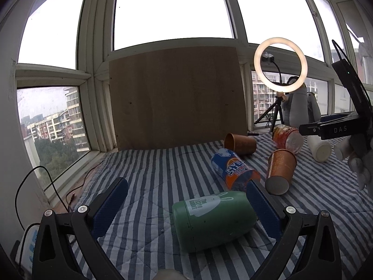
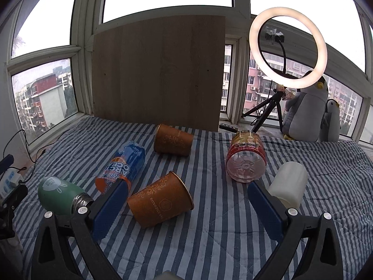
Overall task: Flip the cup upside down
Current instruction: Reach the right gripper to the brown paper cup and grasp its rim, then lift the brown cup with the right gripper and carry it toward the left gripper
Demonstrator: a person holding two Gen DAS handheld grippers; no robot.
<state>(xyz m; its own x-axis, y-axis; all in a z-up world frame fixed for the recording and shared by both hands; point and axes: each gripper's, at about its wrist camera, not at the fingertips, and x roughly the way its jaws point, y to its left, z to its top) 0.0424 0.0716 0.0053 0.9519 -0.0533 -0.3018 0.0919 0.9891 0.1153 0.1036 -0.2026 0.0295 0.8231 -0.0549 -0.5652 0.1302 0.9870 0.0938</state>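
Task object: near orange paper cup with gold scrollwork (image 2: 160, 201), lying on its side on the blue-and-white striped quilt (image 2: 209, 245).
Cup position: in the right wrist view it sits low and centre-left, just ahead of the right gripper (image 2: 188, 207), between the lines of its two blue-padded fingers and closer to the left one.
Cup long axis: runs across the gripper's line of sight at a slant, base near-left, open rim far-right.
Right gripper state: jaws spread wide, nothing held.
Left gripper (image 1: 186, 207) state: jaws spread wide, empty, though straddling the green steel flask with a rabbit label (image 1: 212, 221), whose side lies against the right finger.
Nearer hand: the right, by judgement; from the left wrist view the same cup (image 1: 279, 171) lies farther off, right of centre.
Second cup: plain orange paper cup (image 2: 172, 140), also on its side, far centre, well apart.
Neighbours: blue-and-orange drinks bottle (image 2: 121, 165) just left of the cup; cream cylinder (image 2: 289, 184) beside the right finger.
Coming move, judged: close across the cup's wall, then turn it rim down.
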